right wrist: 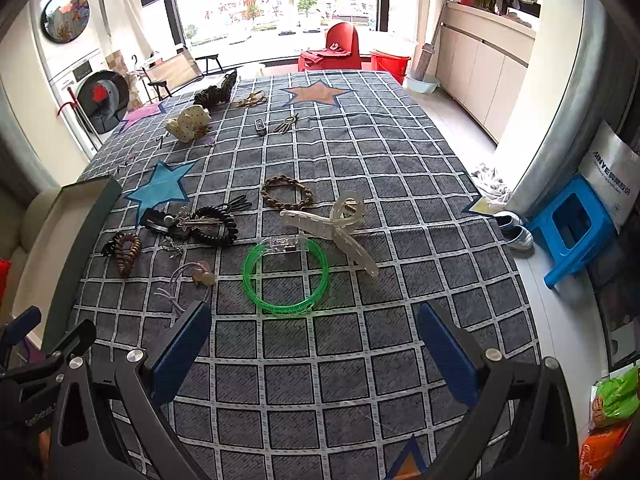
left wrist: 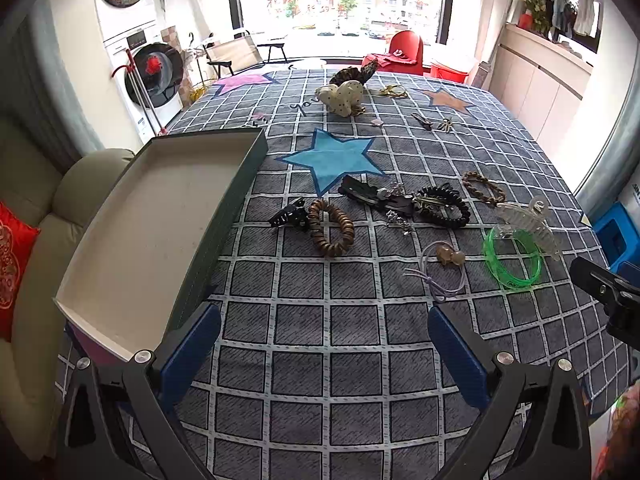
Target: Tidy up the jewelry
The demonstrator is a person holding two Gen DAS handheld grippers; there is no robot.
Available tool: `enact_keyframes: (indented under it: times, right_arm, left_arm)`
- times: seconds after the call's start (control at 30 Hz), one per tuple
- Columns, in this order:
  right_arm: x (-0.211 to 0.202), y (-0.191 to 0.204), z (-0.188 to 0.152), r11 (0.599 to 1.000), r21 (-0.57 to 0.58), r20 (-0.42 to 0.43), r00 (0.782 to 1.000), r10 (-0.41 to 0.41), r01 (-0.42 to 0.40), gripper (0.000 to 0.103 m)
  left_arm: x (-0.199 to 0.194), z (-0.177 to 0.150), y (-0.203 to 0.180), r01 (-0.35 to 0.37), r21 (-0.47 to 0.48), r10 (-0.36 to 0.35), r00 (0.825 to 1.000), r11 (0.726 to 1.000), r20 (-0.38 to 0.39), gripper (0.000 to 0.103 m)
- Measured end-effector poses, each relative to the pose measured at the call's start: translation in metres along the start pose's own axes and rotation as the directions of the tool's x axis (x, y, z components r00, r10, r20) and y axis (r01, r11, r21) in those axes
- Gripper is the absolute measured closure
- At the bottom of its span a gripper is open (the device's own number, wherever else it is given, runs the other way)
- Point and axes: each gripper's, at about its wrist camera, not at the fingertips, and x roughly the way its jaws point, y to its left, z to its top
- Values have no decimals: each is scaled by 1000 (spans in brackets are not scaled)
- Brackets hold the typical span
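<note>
Your left claw (left wrist: pixel 324 344) has its blue pads spread apart over bare grid-checked grey cloth on the counter (left wrist: pixel 360 360), holding nothing. Your right claw (right wrist: pixel 314 344) is likewise spread and empty.

Container: one shallow rectangular tray, dark green outside, white inside (left wrist: pixel 160 216), at the counter's left edge. Nothing lies in it.

Loose on the cloth, mid-counter:
- translucent green plastic bangle (right wrist: pixel 286 276), just beyond your right claw
- clear plastic claw hair clip (right wrist: pixel 336 232), touching the bangle's far rim
- brown braided bracelet (right wrist: pixel 286 194)
- black spiral hair tie (right wrist: pixel 216 224), in a tangle with dark clips
- brown coiled hair tie (right wrist: pixel 126 254), nearest the tray
- lilac elastic with beige beads (right wrist: pixel 192 280)

Toward the far edge: cream dotted scrunchie (right wrist: pixel 188 122).
</note>
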Motion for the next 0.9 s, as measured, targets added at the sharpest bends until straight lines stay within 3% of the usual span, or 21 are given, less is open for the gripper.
enact_keyframes:
  times: [0.9]
  right_arm:
    - [-12,5,2,1000,-20,31,999,-9,9,1]
  left_arm:
    - [-14,2,4,-21,-8,22,999,1000,41,0]
